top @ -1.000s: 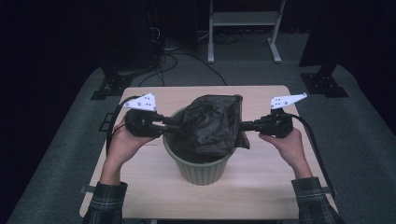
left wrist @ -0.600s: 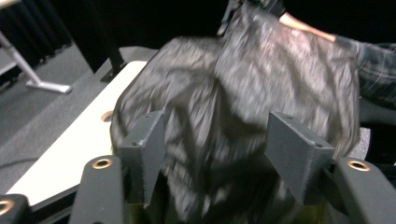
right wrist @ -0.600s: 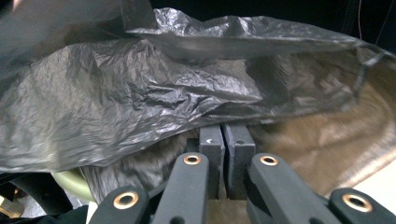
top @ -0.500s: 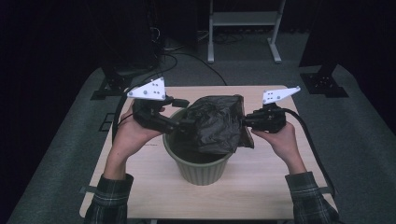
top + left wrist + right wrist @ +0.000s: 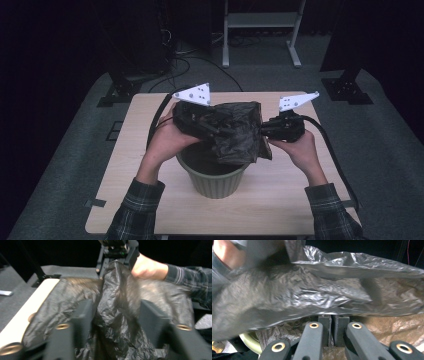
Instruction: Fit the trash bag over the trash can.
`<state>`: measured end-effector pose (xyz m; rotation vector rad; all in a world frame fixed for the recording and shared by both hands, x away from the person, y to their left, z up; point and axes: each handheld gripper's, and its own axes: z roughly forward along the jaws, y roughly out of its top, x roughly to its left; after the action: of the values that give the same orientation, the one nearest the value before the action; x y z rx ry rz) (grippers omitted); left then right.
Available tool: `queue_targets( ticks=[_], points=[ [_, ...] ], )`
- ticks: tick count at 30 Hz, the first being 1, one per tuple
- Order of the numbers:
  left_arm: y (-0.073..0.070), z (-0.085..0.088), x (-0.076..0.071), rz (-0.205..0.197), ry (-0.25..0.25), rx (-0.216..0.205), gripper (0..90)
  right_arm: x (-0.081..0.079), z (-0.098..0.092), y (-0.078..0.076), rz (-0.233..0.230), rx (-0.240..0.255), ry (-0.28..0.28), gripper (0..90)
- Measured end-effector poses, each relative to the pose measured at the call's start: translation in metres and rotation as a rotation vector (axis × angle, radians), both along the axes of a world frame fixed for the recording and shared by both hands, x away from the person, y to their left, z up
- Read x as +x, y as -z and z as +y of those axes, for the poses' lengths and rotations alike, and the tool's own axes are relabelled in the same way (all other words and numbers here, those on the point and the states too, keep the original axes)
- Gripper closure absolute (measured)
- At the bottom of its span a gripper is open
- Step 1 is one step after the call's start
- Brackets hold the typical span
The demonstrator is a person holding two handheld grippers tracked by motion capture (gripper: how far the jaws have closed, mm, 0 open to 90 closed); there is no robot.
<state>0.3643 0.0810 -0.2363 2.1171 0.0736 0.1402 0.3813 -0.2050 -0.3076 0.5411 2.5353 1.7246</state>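
Observation:
A crumpled black plastic bag (image 5: 235, 132) hangs over the mouth of a green waste bin (image 5: 215, 182) that stands on the wooden table (image 5: 300, 200). My left gripper (image 5: 210, 125) reaches in at the bag's left side. In the left gripper view its jaws (image 5: 116, 312) stand wide apart, open, with bunched bag film (image 5: 117, 322) between them. My right gripper (image 5: 261, 131) pinches the bag's right edge. In the right gripper view it (image 5: 334, 320) is shut on the film, and the bag (image 5: 312, 292) stretches across above it. The bin's pale rim (image 5: 249, 340) shows below left.
The bin sits near the table's middle, with bare wood to its left (image 5: 130, 165) and right. Cables (image 5: 157, 117) trail off the table's far left. Stand legs (image 5: 260, 22) and dark equipment bases (image 5: 347, 87) stand on the grey floor beyond.
My left gripper has moved right and slightly up, in over the bag's left part. The right gripper shifted a little left, still holding the bag's edge.

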Motion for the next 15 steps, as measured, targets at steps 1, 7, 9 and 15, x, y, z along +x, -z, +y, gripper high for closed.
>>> queue_targets(
  ticks=[1,7,9,15],
  points=[
    [0.002,-0.001,0.001,-0.003,-0.001,0.005,56.8,0.000,0.000,0.000,0.000,-0.001,-0.001,86.3],
    [0.006,0.009,0.001,-0.007,-0.042,0.001,90.0,-0.003,-0.008,0.001,-0.004,0.005,0.014,80.2],
    [0.007,0.018,0.000,-0.008,-0.056,-0.002,90.0,-0.006,-0.017,0.002,0.000,0.025,0.028,74.7],
    [0.011,0.052,-0.004,-0.001,-0.098,-0.034,90.0,-0.013,-0.041,0.010,0.024,0.037,0.074,60.1]
  ],
)
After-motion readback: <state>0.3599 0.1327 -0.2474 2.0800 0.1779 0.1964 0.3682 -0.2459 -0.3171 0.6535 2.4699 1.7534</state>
